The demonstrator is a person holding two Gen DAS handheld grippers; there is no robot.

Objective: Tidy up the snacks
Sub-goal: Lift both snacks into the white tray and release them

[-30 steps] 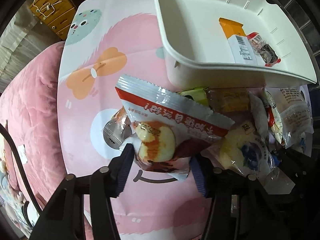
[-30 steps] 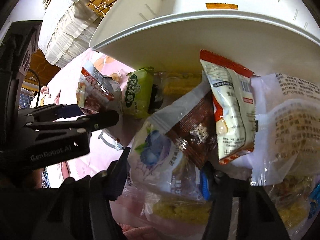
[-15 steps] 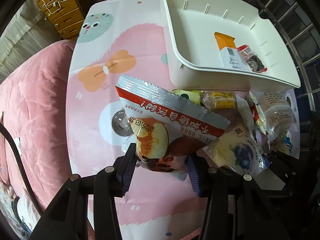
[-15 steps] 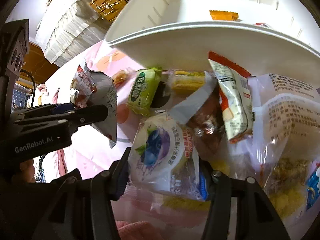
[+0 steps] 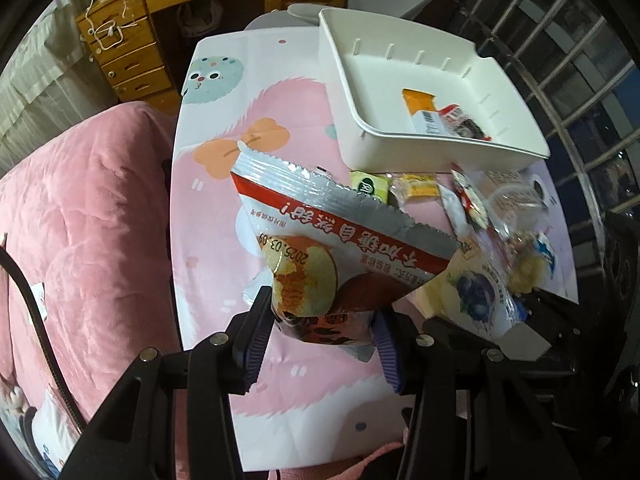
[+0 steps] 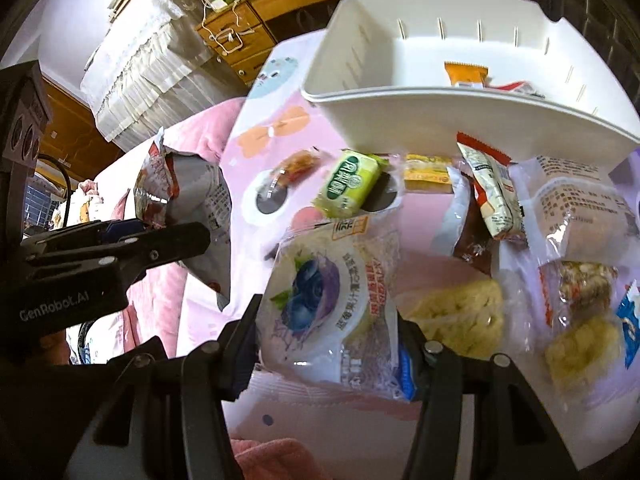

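My left gripper (image 5: 322,320) is shut on a red and silver snack bag (image 5: 336,240) and holds it above the table; it also shows in the right wrist view (image 6: 188,208). My right gripper (image 6: 326,332) is shut on a blueberry cake packet (image 6: 324,288), lifted off the pile; the packet shows in the left wrist view (image 5: 472,292). A white bin (image 5: 360,92) at the far side holds an orange bar (image 5: 420,108) and a red-edged packet (image 5: 464,124). Several loose snacks lie in front of it, among them a green packet (image 6: 352,184).
The table has a pink cartoon cloth (image 5: 248,128). A pink blanket (image 5: 80,220) lies to its left. A wooden drawer unit (image 5: 128,52) stands beyond. Window bars (image 5: 580,40) are on the right. More wrapped cakes (image 6: 580,240) lie at right.
Both grippers have pulled back and up from the pile and bin. The red bag and the blueberry packet rose with them; the bin now looks farther away.
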